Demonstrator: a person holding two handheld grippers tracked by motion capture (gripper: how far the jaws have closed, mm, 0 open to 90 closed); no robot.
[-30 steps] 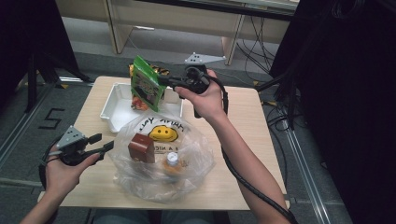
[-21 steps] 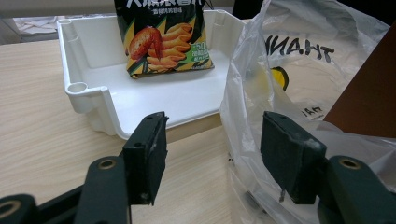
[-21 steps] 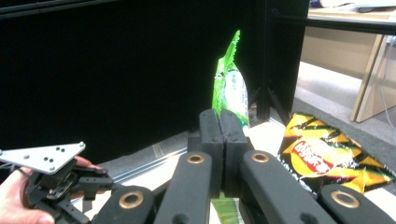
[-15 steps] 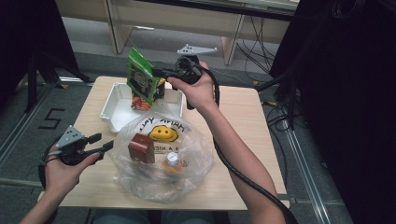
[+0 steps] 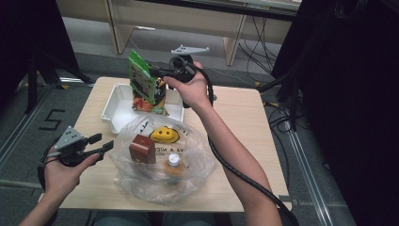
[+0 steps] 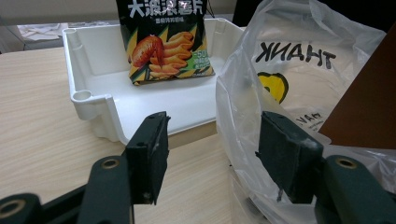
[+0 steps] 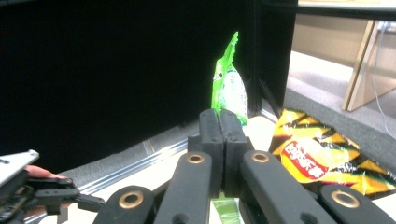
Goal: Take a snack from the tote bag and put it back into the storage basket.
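Note:
My right gripper (image 5: 157,75) is shut on the edge of a green snack bag (image 5: 140,75) and holds it upright over the white tray (image 5: 113,110). In the right gripper view the jaws (image 7: 219,121) pinch the bag (image 7: 227,88) edge-on. The bag's printed face (image 6: 163,46) hangs into the tray (image 6: 88,65). A yellow and black snack bag (image 7: 322,158) lies just behind it. My left gripper (image 5: 101,143) stands open at the left side of a clear plastic bag (image 5: 197,155), whose film (image 6: 243,93) reaches in between the jaws (image 6: 212,140).
Inside the plastic bag with the smiley print are a brown box (image 5: 142,148) and a small jar with a white cap (image 5: 174,160). The wooden table (image 5: 235,117) has bare top to the right. Dark curtains and cables surround it.
My right hand has carried the green bag to the left and farther from the person, over the tray. The left hand and the plastic bag have stayed put.

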